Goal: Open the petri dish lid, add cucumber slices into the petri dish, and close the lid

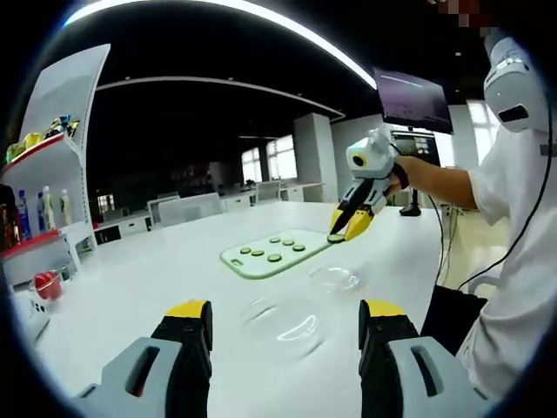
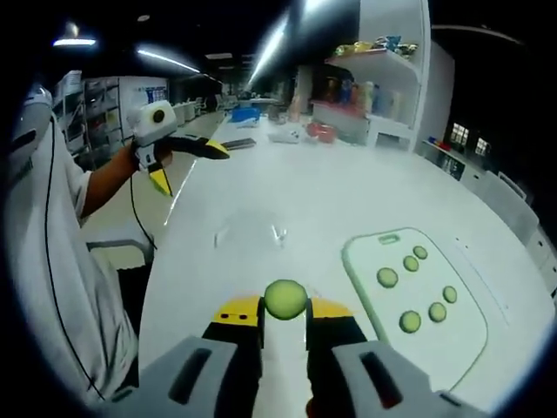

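Two clear round petri dish parts lie apart on the white table (image 1: 157,270): one (image 1: 283,324) just ahead between my left gripper's jaws, the other (image 1: 338,279) farther right. Which one is the lid I cannot tell. My left gripper (image 1: 285,315) is open and holds nothing; it also appears open in the air in the right gripper view (image 2: 187,165). A pale green cutting board (image 1: 261,263) carries several cucumber slices (image 1: 275,258). My right gripper (image 2: 285,313) is shut on one cucumber slice (image 2: 285,299), above the table beside the board (image 2: 461,348). The dish parts show as faint glints (image 2: 277,233).
A white shelf (image 1: 52,152) with bottles and snacks stands at the table's far end. Small items, one red (image 1: 45,284), lie near it. A person in a white top (image 1: 522,261) stands at the table's side, with a cable hanging. A monitor (image 1: 413,100) sits behind.
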